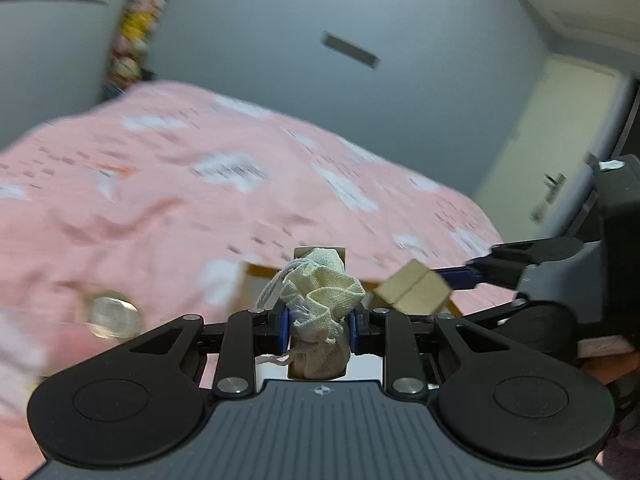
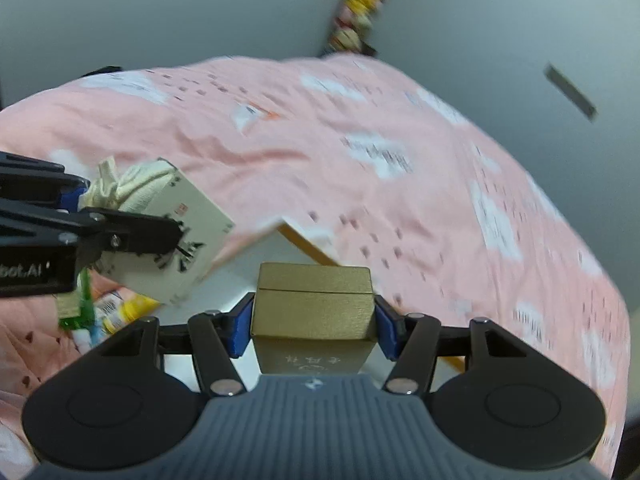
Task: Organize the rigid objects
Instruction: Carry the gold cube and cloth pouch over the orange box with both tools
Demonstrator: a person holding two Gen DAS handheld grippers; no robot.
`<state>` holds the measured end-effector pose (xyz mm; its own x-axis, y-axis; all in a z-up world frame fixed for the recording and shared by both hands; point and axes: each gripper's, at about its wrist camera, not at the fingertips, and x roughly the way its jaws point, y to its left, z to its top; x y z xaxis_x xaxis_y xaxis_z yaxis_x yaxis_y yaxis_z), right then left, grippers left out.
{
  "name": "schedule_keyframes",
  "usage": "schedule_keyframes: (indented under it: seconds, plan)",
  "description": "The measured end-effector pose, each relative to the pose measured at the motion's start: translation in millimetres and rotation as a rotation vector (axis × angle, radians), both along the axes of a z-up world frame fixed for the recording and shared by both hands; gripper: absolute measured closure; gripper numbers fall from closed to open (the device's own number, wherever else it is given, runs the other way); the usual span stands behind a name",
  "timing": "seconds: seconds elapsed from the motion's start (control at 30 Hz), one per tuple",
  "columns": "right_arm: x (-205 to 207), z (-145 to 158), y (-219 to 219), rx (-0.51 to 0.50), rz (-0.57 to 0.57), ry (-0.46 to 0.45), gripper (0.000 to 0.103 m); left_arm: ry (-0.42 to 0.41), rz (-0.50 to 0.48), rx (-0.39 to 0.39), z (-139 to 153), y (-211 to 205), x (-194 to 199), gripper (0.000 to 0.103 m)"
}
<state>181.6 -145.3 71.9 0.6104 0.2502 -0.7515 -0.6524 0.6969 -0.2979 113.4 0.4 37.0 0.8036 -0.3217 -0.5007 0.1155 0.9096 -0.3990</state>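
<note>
My left gripper (image 1: 318,330) is clamped on a cream box with a cloth pouch (image 1: 322,300) bunched on top, held up off the pink bedspread (image 1: 168,184). To its right, my right gripper (image 2: 314,326) squeezes a shut gold box (image 2: 314,300). Neither is placed yet, I judge; what is inside either, I cannot tell.
</note>
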Motion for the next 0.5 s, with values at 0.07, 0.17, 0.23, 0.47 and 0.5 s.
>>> schedule_keyframes:
  seconds: [0.07, 0.17, 0.23, 0.47, 0.5]
  plan:
    - [7.0, -10.3, -10.7, -0.016, -0.042, 0.029, 0.044, 0.044, -0.050, -0.003, -10.4, -15.1, 16.2, 0.073]
    - [15.2, -27.2, -25.5, -0.032, -0.088, 0.070, 0.044, 0.130, -0.101, 0.013, -30.1, -32.1, 40.1, 0.073]
    - [20.8, -38.6, -32.4, -0.039, -0.109, 0.099, 0.044, 0.189, -0.108, 0.015, -43.7, -37.1, 48.8, 0.073]
    - [33.5, -78.9, -43.7, -0.075, -0.146, 0.204, 0.044, 0.329, -0.193, 0.134, -69.9, -54.4, 72.2, 0.073]
    - [34.4, -83.1, -44.5, -0.076, -0.150, 0.218, 0.044, 0.338, -0.195, 0.143, -69.7, -55.9, 69.0, 0.073]
